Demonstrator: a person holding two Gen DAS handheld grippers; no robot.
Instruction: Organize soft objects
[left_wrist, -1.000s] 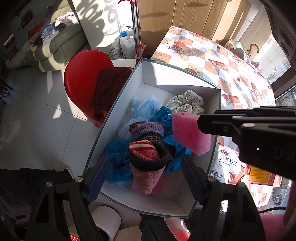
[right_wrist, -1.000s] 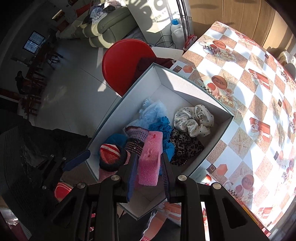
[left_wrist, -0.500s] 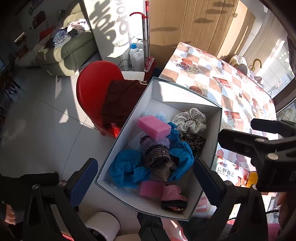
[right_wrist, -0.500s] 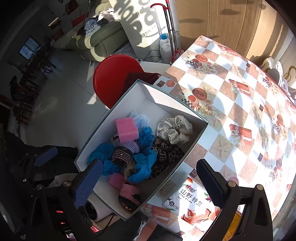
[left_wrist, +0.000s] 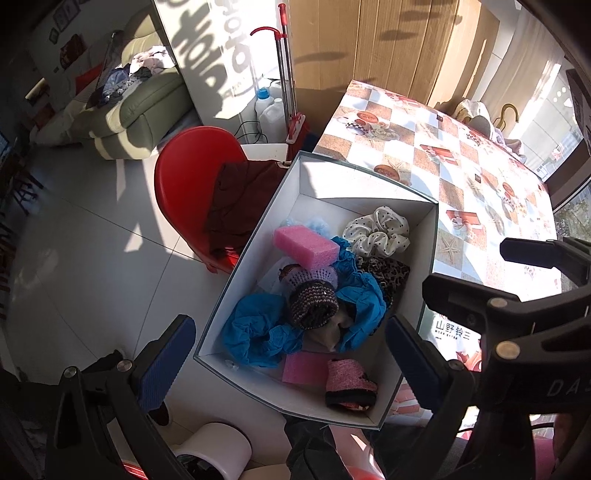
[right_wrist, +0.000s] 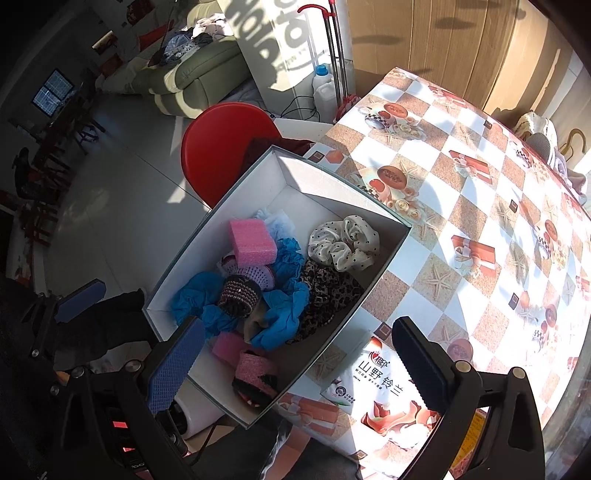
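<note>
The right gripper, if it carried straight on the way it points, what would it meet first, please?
Probably the leopard-print cloth in the white box, beside the blue fabric; the open right gripper aims roughly there, though depth is unclear.

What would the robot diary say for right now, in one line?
left tongs: open | right tongs: open | pink foam sponge block: in white cardboard box

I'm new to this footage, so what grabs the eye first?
The white box at the table's edge, heaped with soft things: a pink sponge on top and crumpled blue fabric below. Beside it stands a red chair. Both claws, left and right, hang open.
</note>
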